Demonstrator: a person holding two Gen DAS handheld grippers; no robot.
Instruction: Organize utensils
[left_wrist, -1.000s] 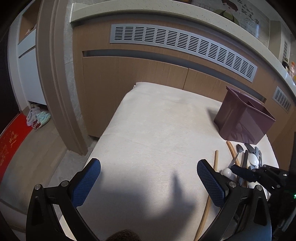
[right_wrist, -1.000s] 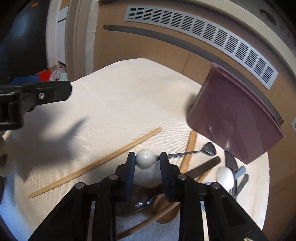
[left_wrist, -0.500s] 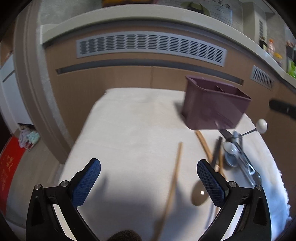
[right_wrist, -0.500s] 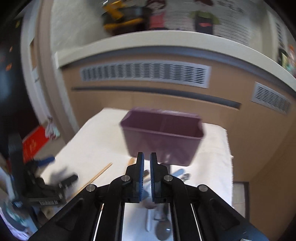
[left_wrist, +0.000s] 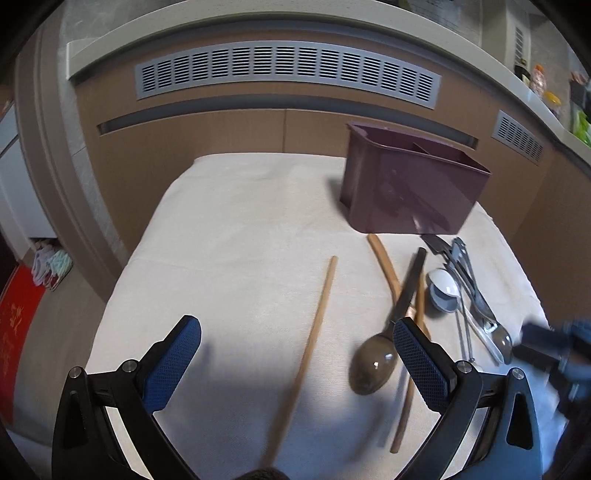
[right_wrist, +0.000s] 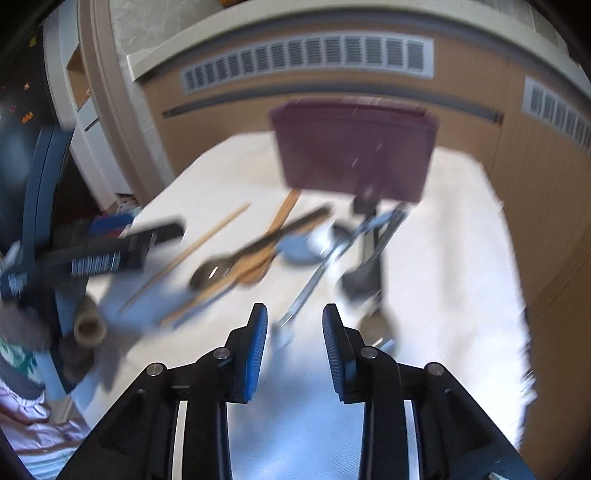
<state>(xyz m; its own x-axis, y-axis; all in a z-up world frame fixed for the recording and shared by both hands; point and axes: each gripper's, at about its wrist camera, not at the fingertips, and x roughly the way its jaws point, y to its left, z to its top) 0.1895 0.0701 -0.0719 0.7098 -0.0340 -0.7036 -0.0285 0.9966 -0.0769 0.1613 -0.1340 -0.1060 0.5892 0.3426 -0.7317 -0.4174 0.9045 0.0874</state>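
Bright daylight – right view motion-blurred, overexposed – fisheye-bent edges

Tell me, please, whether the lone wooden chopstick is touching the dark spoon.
Apart. The left wrist view shows bare cloth between the lone wooden chopstick and the dark spoon along its whole length.

A worktop (left_wrist: 236, 221) with a cream cloth on it stands against a brown wooden wall (left_wrist: 221, 136). High on that wall is a long grey vent with many slots (left_wrist: 288, 70), and a smaller vent (left_wrist: 519, 136) sits off to the right. A pale ledge (left_wrist: 258, 22) runs along the top. At the left are a brown post (left_wrist: 55, 147), white cupboards (left_wrist: 14, 177) and a red mat on the floor (left_wrist: 14, 332). Bright light falls on the cloth.
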